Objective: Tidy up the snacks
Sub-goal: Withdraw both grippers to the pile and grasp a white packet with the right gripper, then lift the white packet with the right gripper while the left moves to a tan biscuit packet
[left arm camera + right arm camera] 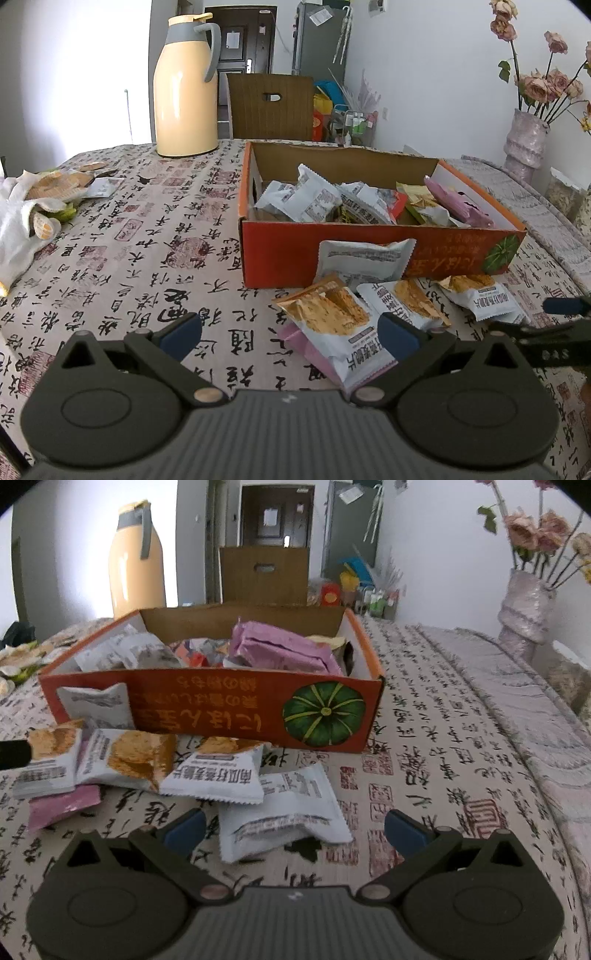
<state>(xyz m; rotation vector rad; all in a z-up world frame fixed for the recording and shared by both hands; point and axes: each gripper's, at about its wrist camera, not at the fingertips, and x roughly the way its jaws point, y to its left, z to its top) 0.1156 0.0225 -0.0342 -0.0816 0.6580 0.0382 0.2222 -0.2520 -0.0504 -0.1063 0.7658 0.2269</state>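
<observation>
Calligraphy-printed tablecloth [155, 236] fills the left wrist view, bearing an orange cardboard box [280, 254] already heaped with wrappers; four white crinkly foil snack packets [332, 317] and one pink one lie loose just before it, beside the spread, empty left gripper [291, 334]. From the right wrist view, the right gripper [295, 825], likewise spread and empty, hovers over a fifth white packet [280, 808]. Such packets look light, soft, slippery, probably best pinched at a crimped edge.

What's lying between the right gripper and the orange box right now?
In the right wrist view, the open right gripper faces a white snack packet between its fingers; beyond it, more packets lie on the tablecloth against the orange box.
</observation>
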